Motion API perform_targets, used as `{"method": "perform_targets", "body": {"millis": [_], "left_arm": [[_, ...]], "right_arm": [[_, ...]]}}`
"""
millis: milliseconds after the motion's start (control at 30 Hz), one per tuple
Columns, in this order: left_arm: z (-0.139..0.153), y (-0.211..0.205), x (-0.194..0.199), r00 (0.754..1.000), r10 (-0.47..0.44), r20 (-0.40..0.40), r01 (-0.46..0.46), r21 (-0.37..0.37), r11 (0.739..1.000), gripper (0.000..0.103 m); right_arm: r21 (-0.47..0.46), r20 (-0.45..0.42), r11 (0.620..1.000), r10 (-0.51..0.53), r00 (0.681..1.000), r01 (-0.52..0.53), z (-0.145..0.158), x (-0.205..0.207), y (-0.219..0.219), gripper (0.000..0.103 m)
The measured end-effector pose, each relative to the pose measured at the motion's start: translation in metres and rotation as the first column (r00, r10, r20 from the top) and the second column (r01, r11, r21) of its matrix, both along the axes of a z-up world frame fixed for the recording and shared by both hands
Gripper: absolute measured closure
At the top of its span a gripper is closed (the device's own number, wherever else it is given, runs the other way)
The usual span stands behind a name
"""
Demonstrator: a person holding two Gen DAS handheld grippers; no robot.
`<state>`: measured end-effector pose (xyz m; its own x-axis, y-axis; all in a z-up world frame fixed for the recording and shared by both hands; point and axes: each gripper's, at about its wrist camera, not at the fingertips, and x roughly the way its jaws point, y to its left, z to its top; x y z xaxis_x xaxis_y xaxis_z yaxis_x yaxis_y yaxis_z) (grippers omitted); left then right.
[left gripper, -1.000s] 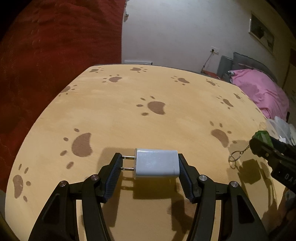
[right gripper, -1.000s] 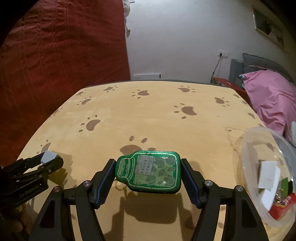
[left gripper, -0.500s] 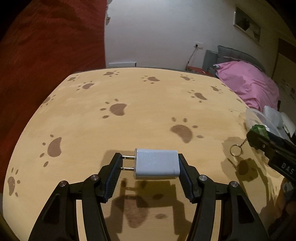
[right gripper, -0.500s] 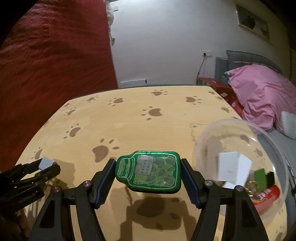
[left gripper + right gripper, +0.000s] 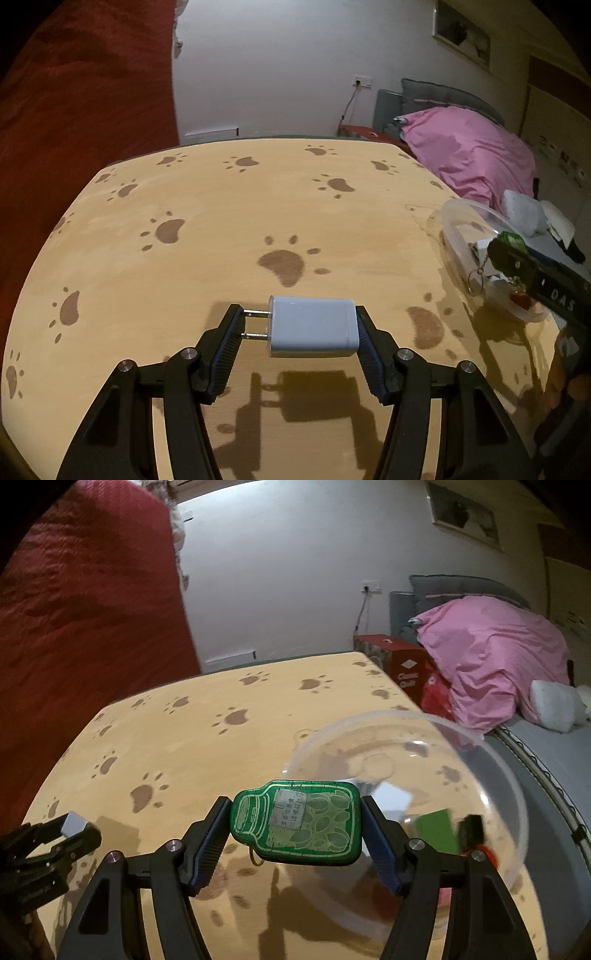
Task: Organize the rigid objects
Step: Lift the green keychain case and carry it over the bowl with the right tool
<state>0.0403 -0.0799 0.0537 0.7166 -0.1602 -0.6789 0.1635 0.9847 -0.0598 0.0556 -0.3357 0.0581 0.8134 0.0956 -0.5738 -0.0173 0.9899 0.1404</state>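
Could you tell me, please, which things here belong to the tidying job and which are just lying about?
Job:
white charger, in the left tool
green bottle-shaped keychain, in the right tool
clear bowl

Lying about:
pink bedding
red box
red curtain

Two claws are in view: the left claw [image 5: 299, 328] and the right claw [image 5: 295, 821]. One white plug-in charger [image 5: 312, 326] sits between the left claw's fingers, with two metal prongs. One green jar-shaped keychain tag [image 5: 297, 819] sits between the right claw's fingers, with one key ring [image 5: 476, 286] hanging below it. One clear plastic bowl [image 5: 491, 771] lies just ahead and right of the right claw; the items inside are too blurred to count. One table [image 5: 221, 229] lies under both claws. One pink duvet [image 5: 495, 653] and one red box [image 5: 402, 664] lie far beyond the right claw.
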Motion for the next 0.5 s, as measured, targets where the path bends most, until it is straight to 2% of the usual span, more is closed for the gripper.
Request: {"method": "perform_targets", "body": {"millis": [500], "left_arm": [[0.006, -0.038, 0.001, 0.997, -0.076, -0.009, 0.076, -0.003, 0.997, 0.043]], "right_arm": [[0.011, 0.010, 0.996, -0.087, 0.996, 0.087, 0.000, 0.006, -0.047, 0.031]]}}
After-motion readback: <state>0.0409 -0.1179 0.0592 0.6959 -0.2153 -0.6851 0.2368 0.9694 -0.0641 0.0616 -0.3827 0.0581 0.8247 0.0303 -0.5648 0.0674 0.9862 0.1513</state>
